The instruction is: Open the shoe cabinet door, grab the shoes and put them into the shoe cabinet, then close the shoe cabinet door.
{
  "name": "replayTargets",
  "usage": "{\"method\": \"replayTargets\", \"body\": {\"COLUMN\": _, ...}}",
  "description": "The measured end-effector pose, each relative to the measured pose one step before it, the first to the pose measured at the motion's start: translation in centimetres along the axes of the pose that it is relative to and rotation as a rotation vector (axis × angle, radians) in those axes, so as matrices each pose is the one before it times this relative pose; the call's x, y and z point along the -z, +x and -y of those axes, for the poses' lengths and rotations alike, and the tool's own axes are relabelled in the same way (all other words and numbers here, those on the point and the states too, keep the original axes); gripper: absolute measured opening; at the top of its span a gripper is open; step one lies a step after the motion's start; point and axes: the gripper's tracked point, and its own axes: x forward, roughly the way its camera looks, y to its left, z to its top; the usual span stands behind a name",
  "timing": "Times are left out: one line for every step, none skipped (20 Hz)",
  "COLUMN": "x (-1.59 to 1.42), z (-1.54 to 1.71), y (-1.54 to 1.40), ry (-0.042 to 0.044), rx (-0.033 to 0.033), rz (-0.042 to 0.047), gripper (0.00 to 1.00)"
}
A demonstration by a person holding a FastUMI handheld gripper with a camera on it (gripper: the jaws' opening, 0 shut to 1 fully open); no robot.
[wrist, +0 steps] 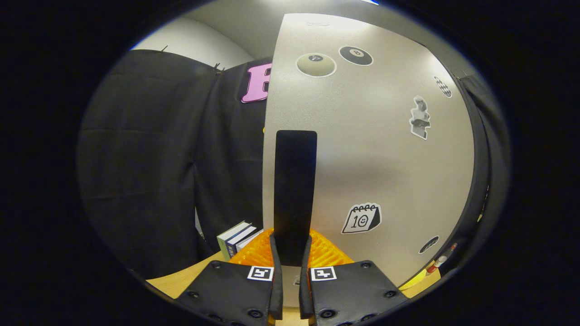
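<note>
The shoe cabinet door (376, 149), a pale grey panel with several stickers on it, stands close ahead and takes up most of what I see. A tall black handle (294, 181) runs upright near its left edge. My gripper (291, 242) is shut on the lower end of this handle, with one finger (274, 258) pressing on its left side and the other on its right. I cannot tell how far the door is swung.
An orange ribbed thing (328, 253) lies just beyond the fingers at the foot of the door. Several books (235, 237) stand left of it on the wooden tabletop (190, 278). A red-capped pen (438, 262) and something yellow (417, 278) lie by the door's right edge.
</note>
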Motion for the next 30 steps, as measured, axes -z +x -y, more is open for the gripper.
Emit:
{"method": "replayTargets", "body": {"x": -0.013, "z": 0.097, "y": -0.153, "ry": -0.00738, "rx": -0.00805, "rz": 0.00173, "gripper": 0.16}}
{"method": "replayTargets", "body": {"x": 0.149, "z": -0.035, "y": -0.17, "ry": -0.00093, "rx": -0.00809, "rz": 0.00016, "gripper": 0.16}}
{"method": "replayTargets", "body": {"x": -0.016, "z": 0.113, "y": -0.058, "ry": -0.00236, "rx": -0.00921, "rz": -0.00235, "gripper": 0.16}}
{"method": "replayTargets", "body": {"x": 0.006, "z": 0.071, "y": -0.193, "ry": -0.00023, "rx": -0.00714, "rz": 0.00122, "gripper": 0.16}}
{"method": "replayTargets", "body": {"x": 0.017, "z": 0.148, "y": -0.102, "ry": -0.004, "rx": -0.00517, "rz": -0.00292, "gripper": 0.16}}
{"method": "replayTargets", "body": {"x": 0.033, "z": 0.055, "y": -0.229, "ry": -0.00483, "rx": -0.00336, "rz": 0.0028, "gripper": 0.16}}
{"method": "replayTargets", "body": {"x": 0.056, "z": 0.101, "y": -0.175, "ry": -0.00419, "rx": -0.00193, "rz": -0.00099, "gripper": 0.16}}
{"method": "replayTargets", "body": {"x": 0.036, "z": 0.086, "y": -0.303, "ry": -0.00395, "rx": -0.00088, "rz": 0.00083, "gripper": 0.16}}
{"method": "replayTargets", "body": {"x": 0.04, "z": 0.111, "y": -0.218, "ry": -0.00051, "rx": -0.00039, "rz": -0.0001, "gripper": 0.16}}
{"method": "replayTargets", "body": {"x": -0.024, "z": 0.057, "y": -0.209, "ry": -0.00091, "rx": -0.00129, "rz": 0.00021, "gripper": 0.16}}
{"method": "replayTargets", "body": {"x": -0.045, "z": 0.113, "y": -0.213, "ry": 0.00169, "rx": -0.00028, "rz": 0.00043, "gripper": 0.16}}
{"method": "replayTargets", "body": {"x": 0.087, "z": 0.123, "y": -0.26, "ry": -0.00304, "rx": 0.00125, "rz": -0.00144, "gripper": 0.16}}
{"method": "replayTargets", "body": {"x": -0.064, "z": 0.191, "y": -0.216, "ry": -0.00028, "rx": 0.00195, "rz": 0.00176, "gripper": 0.16}}
{"method": "replayTargets", "body": {"x": 0.014, "z": 0.107, "y": -0.173, "ry": 0.00039, "rx": 0.00038, "rz": -0.00045, "gripper": 0.16}}
{"method": "replayTargets", "body": {"x": -0.019, "z": 0.169, "y": -0.18, "ry": -0.0016, "rx": -0.00038, "rz": -0.00066, "gripper": 0.16}}
{"method": "replayTargets", "body": {"x": 0.025, "z": 0.079, "y": -0.192, "ry": -0.00175, "rx": -0.00086, "rz": 0.00157, "gripper": 0.16}}
{"method": "replayTargets", "body": {"x": 0.014, "z": 0.14, "y": -0.225, "ry": 0.00073, "rx": -0.0012, "rz": -0.0016, "gripper": 0.16}}
{"method": "replayTargets", "body": {"x": 0.088, "z": 0.08, "y": -0.173, "ry": 0.00192, "rx": -0.00224, "rz": -0.00035, "gripper": 0.16}}
{"method": "replayTargets", "body": {"x": 0.057, "z": 0.172, "y": -0.239, "ry": 0.00301, "rx": -0.00096, "rz": -0.00103, "gripper": 0.16}}
{"method": "replayTargets", "body": {"x": 0.012, "z": 0.086, "y": -0.204, "ry": 0.0056, "rx": 0.00008, "rz": -0.00001, "gripper": 0.16}}
{"method": "replayTargets", "body": {"x": 0.013, "z": 0.126, "y": -0.203, "ry": 0.00093, "rx": -0.00094, "rz": -0.00147, "gripper": 0.16}}
{"method": "replayTargets", "body": {"x": 0.071, "z": 0.134, "y": -0.196, "ry": 0.00343, "rx": -0.0011, "rz": -0.0016, "gripper": 0.16}}
{"method": "replayTargets", "body": {"x": 0.023, "z": 0.14, "y": -0.166, "ry": 0.00182, "rx": -0.00189, "rz": -0.00329, "gripper": 0.16}}
{"method": "replayTargets", "body": {"x": 0.037, "z": 0.135, "y": -0.229, "ry": 0.00497, "rx": -0.00093, "rz": -0.00078, "gripper": 0.16}}
{"method": "replayTargets", "body": {"x": 0.086, "z": 0.104, "y": -0.159, "ry": 0.00042, "rx": -0.00255, "rz": -0.00406, "gripper": 0.16}}
{"method": "replayTargets", "body": {"x": 0.075, "z": 0.142, "y": -0.206, "ry": 0.00457, "rx": -0.0037, "rz": -0.00409, "gripper": 0.16}}
{"method": "replayTargets", "body": {"x": 0.114, "z": 0.126, "y": -0.191, "ry": 0.00601, "rx": -0.00451, "rz": -0.00629, "gripper": 0.16}}
{"method": "replayTargets", "body": {"x": 0.066, "z": 0.045, "y": -0.24, "ry": 0.01029, "rx": -0.00471, "rz": -0.00296, "gripper": 0.16}}
{"method": "replayTargets", "body": {"x": 0.061, "z": 0.095, "y": -0.239, "ry": 0.0127, "rx": -0.00397, "rz": -0.00427, "gripper": 0.16}}
{"method": "replayTargets", "body": {"x": 0.063, "z": 0.101, "y": -0.141, "ry": 0.01065, "rx": -0.00399, "rz": -0.0025, "gripper": 0.16}}
